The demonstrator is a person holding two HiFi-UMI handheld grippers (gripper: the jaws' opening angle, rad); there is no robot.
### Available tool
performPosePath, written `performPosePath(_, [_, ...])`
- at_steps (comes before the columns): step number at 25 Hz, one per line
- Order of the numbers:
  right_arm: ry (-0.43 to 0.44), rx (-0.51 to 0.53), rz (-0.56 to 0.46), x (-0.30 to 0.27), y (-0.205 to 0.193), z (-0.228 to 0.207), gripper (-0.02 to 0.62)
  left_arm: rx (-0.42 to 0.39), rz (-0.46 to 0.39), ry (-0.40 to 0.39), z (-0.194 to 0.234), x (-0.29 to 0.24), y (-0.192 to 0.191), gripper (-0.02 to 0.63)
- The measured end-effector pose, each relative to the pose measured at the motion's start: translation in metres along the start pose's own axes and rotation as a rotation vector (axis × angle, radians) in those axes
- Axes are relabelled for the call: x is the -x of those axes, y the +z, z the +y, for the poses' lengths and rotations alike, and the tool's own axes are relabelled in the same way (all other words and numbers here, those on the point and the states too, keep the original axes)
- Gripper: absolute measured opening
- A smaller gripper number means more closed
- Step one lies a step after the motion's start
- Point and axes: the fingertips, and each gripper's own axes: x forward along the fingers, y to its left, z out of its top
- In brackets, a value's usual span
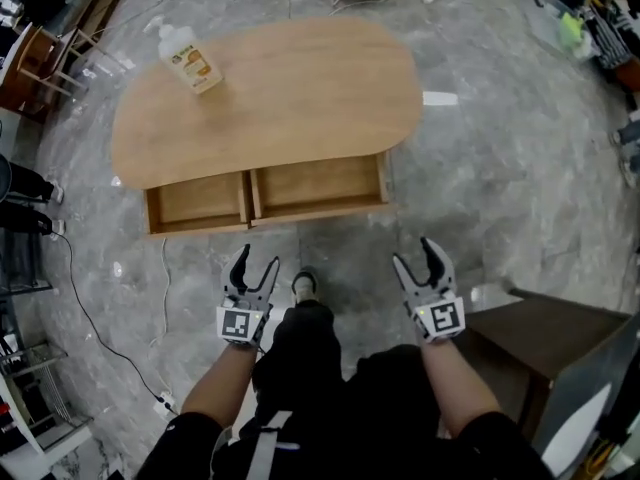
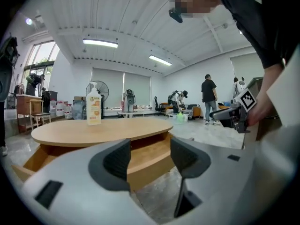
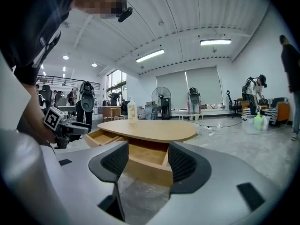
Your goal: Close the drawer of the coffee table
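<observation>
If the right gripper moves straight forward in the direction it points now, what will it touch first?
Most likely the drawer front, near its right end. The drawer stands open, and the right gripper is open and empty. Only bare floor shows between them, though depth is hard to judge.

A rounded wooden desk (image 1: 300, 98) is seen standing on a grey marbled floor (image 1: 500, 198). One bottle (image 1: 190, 60) is stood upright on its top, near the far left edge. Its drawer (image 1: 320, 183) is pulled out at the near side.

The drawer (image 1: 315, 184) back lies hidden beneath the tabletop (image 1: 300, 98).
</observation>
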Motion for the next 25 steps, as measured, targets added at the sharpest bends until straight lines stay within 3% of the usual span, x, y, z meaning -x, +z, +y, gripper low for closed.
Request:
performPosePath(6, [0.056, 0.086, -0.052, -0.065, -0.063, -0.002, 0.245, -0.011, -0.057, -0.043, 0.010, -0.050, -0.058, 0.261])
performPosePath(9, [0.059, 0.077, -0.070, -0.080, -0.083, -0.002, 0.245, -0.034, -0.083, -0.070, 0.015, -0.063, -0.071, 0.261])
performPosePath(13, [0.069, 0.054, -0.141, -0.080, -0.073, 0.006, 0.245, -0.061, -0.134, -0.101, 0.004, -0.062, -0.074, 0.261])
performPosePath(19, [0.085, 0.087, -0.185, -0.073, -0.062, 0.004, 0.245, -0.046, -0.191, -0.062, 0.013, -0.046, -0.064, 0.261])
performPosePath(25, [0.165, 0.133, -0.196, -0.076, -0.058, 0.021, 0.244, -0.050, -0.205, -0.158, -0.008, -0.063, -0.061, 0.259])
